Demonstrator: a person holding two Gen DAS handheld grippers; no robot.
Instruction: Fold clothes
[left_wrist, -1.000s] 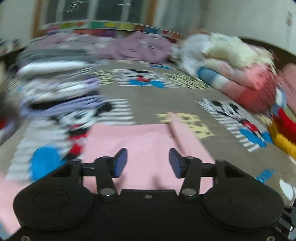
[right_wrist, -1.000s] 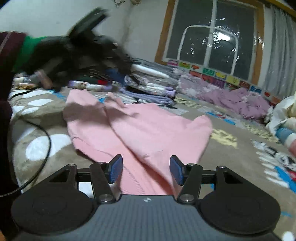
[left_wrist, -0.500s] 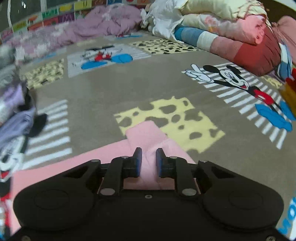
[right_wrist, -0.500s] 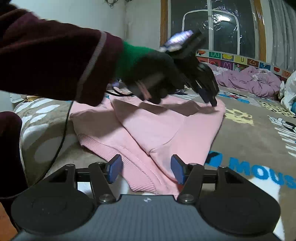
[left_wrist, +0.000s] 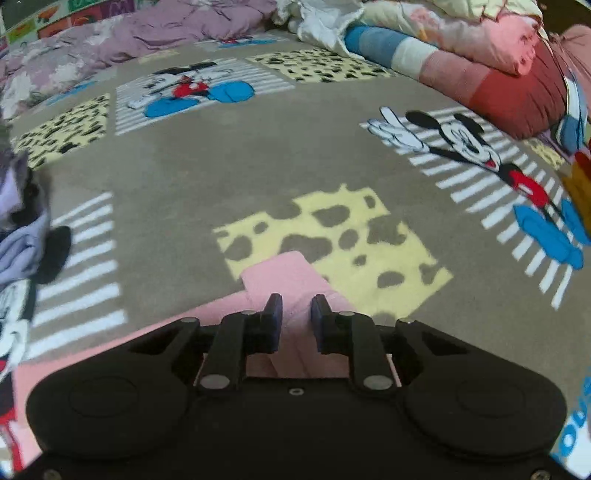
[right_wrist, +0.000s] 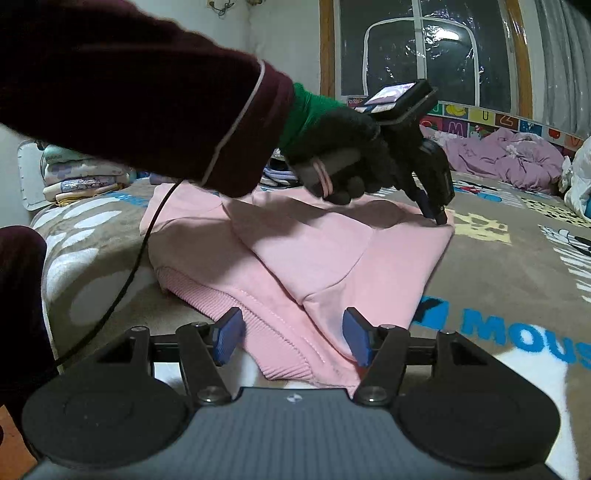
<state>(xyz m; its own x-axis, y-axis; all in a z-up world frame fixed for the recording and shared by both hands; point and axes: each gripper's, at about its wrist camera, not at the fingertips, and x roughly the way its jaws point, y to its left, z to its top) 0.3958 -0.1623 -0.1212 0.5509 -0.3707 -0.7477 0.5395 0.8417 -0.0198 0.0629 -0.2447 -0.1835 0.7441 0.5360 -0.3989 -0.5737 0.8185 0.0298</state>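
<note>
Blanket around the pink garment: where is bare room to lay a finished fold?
Bare blanket lies beyond the pink garment, up to the purple bedding. Crowded: bedding pile on one side, folded clothes on the other.

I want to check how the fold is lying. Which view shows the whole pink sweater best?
The right wrist view: the pink sweater lies spread on the blanket, ribbed hem nearest, with the left gripper at its far corner. The left wrist view shows only that corner between its narrowly parted fingers.
</note>
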